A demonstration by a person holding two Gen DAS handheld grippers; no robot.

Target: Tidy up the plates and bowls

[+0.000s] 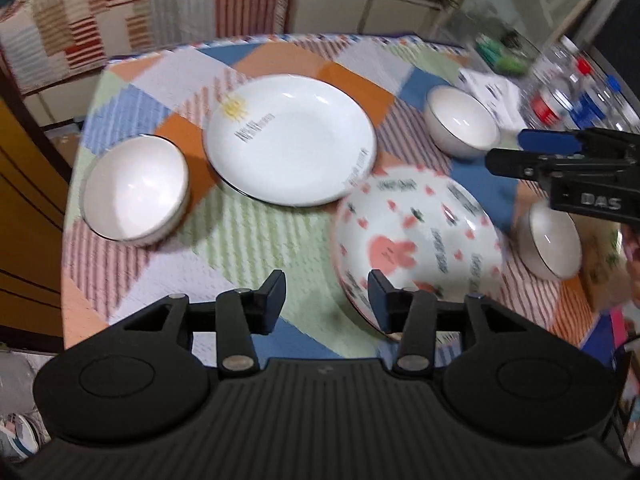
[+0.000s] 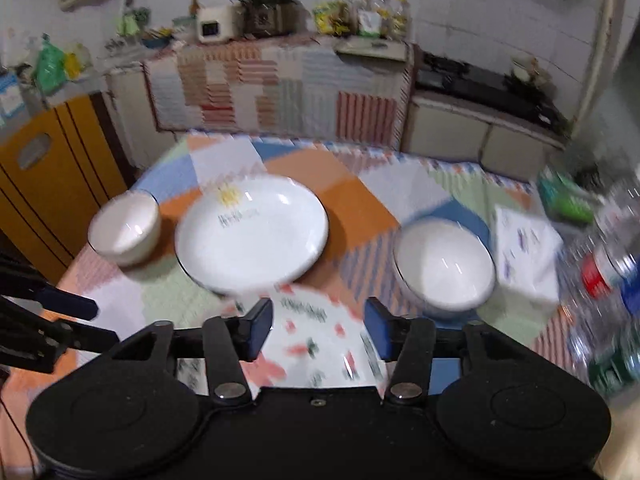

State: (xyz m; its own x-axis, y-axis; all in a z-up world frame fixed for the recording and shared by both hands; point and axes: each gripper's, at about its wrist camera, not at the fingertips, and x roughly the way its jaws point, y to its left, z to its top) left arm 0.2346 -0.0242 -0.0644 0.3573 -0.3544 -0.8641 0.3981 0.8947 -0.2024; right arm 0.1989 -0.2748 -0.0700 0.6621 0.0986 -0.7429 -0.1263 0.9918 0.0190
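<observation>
The white plate [image 1: 291,138] is lying at the centre of the patchwork tabletop [image 1: 248,240]. The patterned plate [image 1: 416,240] is sitting just beside its near right edge. Three white bowls are standing around it: the left bowl [image 1: 134,190], the far right bowl [image 1: 460,122], and the near right bowl [image 1: 552,240], beyond the patterned plate. The left gripper [image 1: 327,294] and the right gripper [image 2: 318,326] are both hovering over the patterned plate with jaws spread, gripping nothing. Bottles [image 1: 576,88] are standing far to the right.

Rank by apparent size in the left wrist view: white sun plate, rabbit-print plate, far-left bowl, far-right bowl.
1-2. White sun plate and rabbit-print plate: look alike; rabbit plate sits nearer, so unsure.
3. Far-left bowl.
4. Far-right bowl, partly hidden.
</observation>
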